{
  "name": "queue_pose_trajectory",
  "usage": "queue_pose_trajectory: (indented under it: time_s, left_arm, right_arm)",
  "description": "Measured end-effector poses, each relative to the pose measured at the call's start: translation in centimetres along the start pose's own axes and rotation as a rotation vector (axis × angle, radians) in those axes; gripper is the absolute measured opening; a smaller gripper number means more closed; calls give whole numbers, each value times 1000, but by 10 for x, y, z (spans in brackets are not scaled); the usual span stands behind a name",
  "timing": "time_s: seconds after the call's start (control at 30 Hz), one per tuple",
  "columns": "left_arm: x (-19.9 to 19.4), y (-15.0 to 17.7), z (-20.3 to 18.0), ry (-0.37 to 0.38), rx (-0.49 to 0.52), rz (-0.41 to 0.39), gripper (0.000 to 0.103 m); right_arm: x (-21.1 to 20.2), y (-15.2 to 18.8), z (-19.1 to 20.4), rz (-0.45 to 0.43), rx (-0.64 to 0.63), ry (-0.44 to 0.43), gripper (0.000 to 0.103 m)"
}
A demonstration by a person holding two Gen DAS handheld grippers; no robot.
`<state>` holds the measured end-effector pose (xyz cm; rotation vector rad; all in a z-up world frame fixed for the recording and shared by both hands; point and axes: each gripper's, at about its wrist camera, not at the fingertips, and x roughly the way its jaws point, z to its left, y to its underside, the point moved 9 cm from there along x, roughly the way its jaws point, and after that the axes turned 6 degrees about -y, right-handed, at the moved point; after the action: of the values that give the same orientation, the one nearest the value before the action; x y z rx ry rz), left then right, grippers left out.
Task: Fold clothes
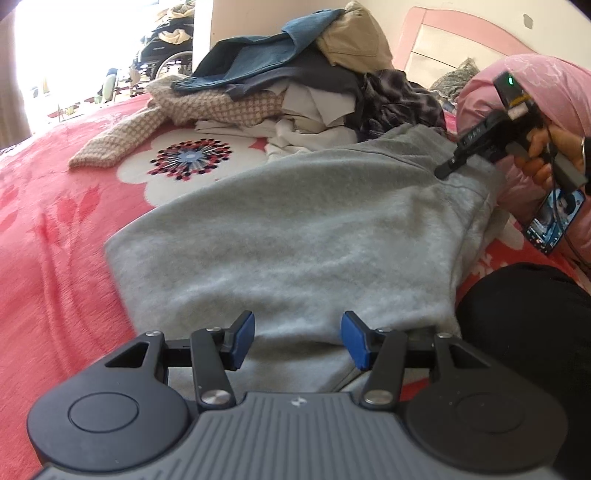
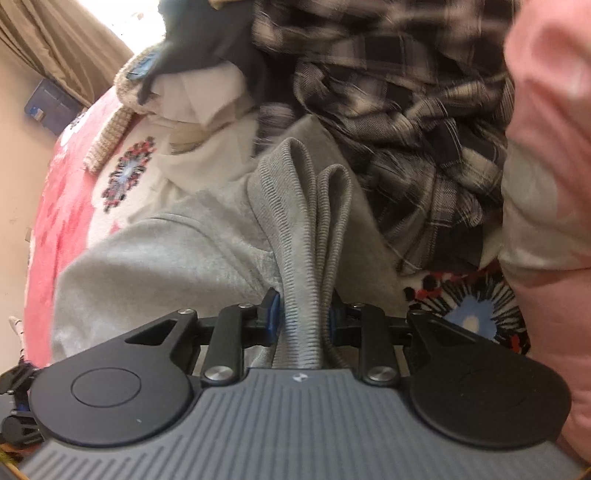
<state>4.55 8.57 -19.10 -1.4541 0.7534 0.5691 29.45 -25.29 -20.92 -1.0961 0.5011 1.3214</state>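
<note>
A: Start close. What is the left gripper [image 1: 297, 339] doing?

B: It sits low over the near edge of the grey sweatshirt [image 1: 295, 229], its blue pads [image 1: 246, 334] spread well apart with nothing between them — the cloth lies just beyond the tips.

A: And the sweatshirt itself?

B: Spread across the pink floral blanket [image 1: 48, 229], running from the left gripper toward the far right, where the right gripper [image 1: 448, 168] meets its upper edge.

A: Is that one closed?

B: Yes. In the right wrist view the right gripper [image 2: 301, 314] is clamped on a bunched ribbed band [image 2: 303, 221] of the sweatshirt, the folds standing up between the pads. A hand [image 1: 550, 151] grips the handle in the left wrist view.

A: What lies beside it?

B: A phone [image 1: 556, 218] with a lit screen just right of the garment, against a pink quilted bundle [image 1: 535, 85].

A: Farther back?

B: A heap of clothes — a dark plaid shirt [image 2: 399, 122] touching the sweatshirt's far end, white pieces [image 1: 314, 114], a checked beige knit [image 1: 147, 129], denim [image 1: 258, 55] on top. Behind that, a pink headboard [image 1: 461, 33].
</note>
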Motion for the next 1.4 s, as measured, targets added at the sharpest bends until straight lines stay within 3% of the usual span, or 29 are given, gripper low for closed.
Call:
queue_pose_trajectory:
  time_s: [0.03,0.2,0.27,0.4,0.53,0.63,0.77,0.83,0.9,1.07,1.17,1.27,1.4]
  left_arm:
    - [-3,2,4,-7,-5,0,53]
    - [-18,19,28,-32,-37,3,53]
    - [-24,27,36,-35,-45,8,53]
    - [-30,40,47,-44,-58,17,55]
    - [-35,48,51,-34,-86,-5,55]
    - [-37,53,48,-17,-89,-25,54]
    - [-32,59,48,13,-108,-31,49]
    - [-30,62,48,30,-133,-31,41]
    - [-27,67,48,47,-163,-19,39]
    - [-19,79,50,108,-249,16,39]
    - [-18,81,49,97,-225,10,33]
    - [-16,82,44,72,-176,9,30]
    - [-16,84,42,63,-155,10,29]
  right_arm:
    - [4,1,-6,-4,9,6,30]
    - [4,4,-24,-57,-17,77,75]
    - [-3,4,-26,-78,-38,117,83]
    - [-25,-1,-25,-150,-84,222,85]
    - [-56,-6,-20,-256,-139,364,84]
    - [-68,2,32,-305,-303,354,82]
    - [-56,31,128,-296,-531,247,73]
    - [-40,42,175,-265,-593,148,67]
    - [-18,56,219,-208,-641,47,53]
    - [51,88,309,-26,-808,-77,43]
    - [96,94,340,64,-832,-78,39]
    - [145,82,349,117,-748,-66,34]
    - [191,55,346,81,-578,-83,31]
